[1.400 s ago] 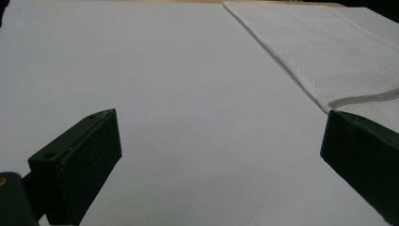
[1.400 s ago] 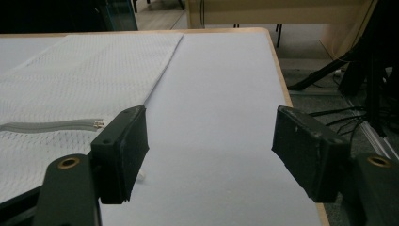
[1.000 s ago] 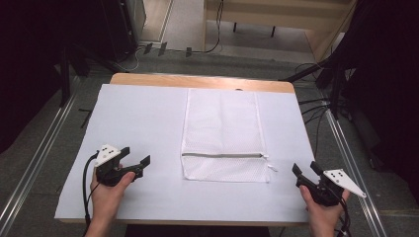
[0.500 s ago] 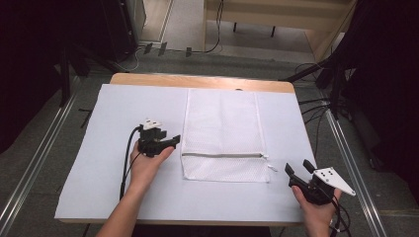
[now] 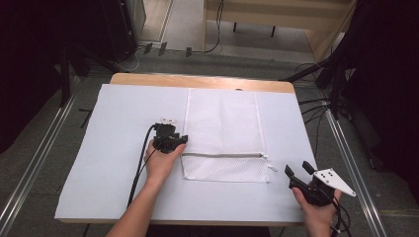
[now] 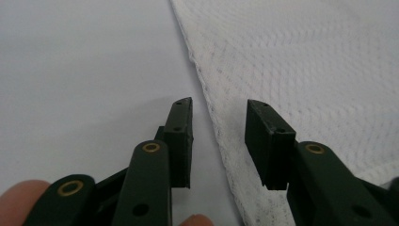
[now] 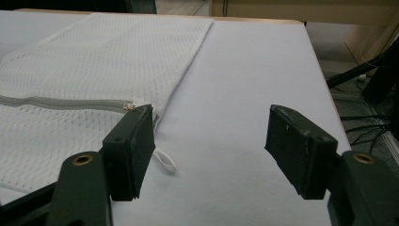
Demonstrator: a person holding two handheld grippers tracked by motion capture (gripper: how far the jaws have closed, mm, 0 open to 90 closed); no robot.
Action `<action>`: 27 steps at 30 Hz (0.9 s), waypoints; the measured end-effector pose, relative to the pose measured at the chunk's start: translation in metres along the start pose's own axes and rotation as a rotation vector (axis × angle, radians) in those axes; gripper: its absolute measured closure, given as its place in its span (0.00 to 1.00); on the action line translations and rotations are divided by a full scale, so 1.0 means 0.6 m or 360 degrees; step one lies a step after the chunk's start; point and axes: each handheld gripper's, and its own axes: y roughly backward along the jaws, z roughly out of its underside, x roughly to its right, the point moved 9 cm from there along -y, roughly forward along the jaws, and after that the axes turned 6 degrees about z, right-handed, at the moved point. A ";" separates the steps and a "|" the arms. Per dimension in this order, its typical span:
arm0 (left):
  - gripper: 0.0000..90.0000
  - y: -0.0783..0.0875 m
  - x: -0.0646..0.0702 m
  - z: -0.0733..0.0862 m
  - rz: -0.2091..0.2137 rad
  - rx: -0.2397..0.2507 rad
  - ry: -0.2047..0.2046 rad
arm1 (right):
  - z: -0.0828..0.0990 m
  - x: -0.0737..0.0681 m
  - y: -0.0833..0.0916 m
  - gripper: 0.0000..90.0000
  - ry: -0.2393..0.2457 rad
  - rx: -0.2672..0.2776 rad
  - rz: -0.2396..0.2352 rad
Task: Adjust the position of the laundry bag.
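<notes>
Jaws of the left gripper (image 6: 219,141) have just been closing and straddle the left edge of the white mesh zippered laundry bag (image 5: 222,133), pads not yet pressing. Bag lies flat at table centre, apparently empty. Next: pinch the edge. Right gripper (image 5: 298,171) hovers spread near the zipper pull (image 7: 127,106).

The mesh bag (image 5: 225,133) lies flat mid-worktop (image 5: 123,113). The left claw (image 5: 179,140) sits at its left edge, the edge between the jaws. The right claw (image 5: 297,169) is right of the bag's near corner, apart.
</notes>
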 end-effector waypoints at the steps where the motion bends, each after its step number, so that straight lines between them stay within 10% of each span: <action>1: 0.71 0.000 0.005 0.002 -0.0033 -0.0011 -0.0029 | 0.001 0.001 0.000 0.38 0.0001 -0.0002 0.0001; 4: 0.78 -0.005 0.022 0.007 -0.0152 -0.0033 -0.0182 | 0.003 0.004 0.001 0.38 -0.0016 -0.0011 0.0018; 10: 1.00 -0.009 0.028 0.002 -0.0110 -0.0098 -0.0258 | 0.003 0.001 0.003 0.39 0.0000 -0.0010 0.0023; 21: 1.00 0.030 0.033 0.042 0.0279 -0.0121 -0.0142 | 0.004 0.000 0.003 0.39 0.0015 -0.0013 0.0016; 27: 1.00 0.083 0.023 0.069 0.0356 -0.0088 -0.0144 | 0.006 -0.007 0.002 0.39 0.0027 -0.0022 0.0007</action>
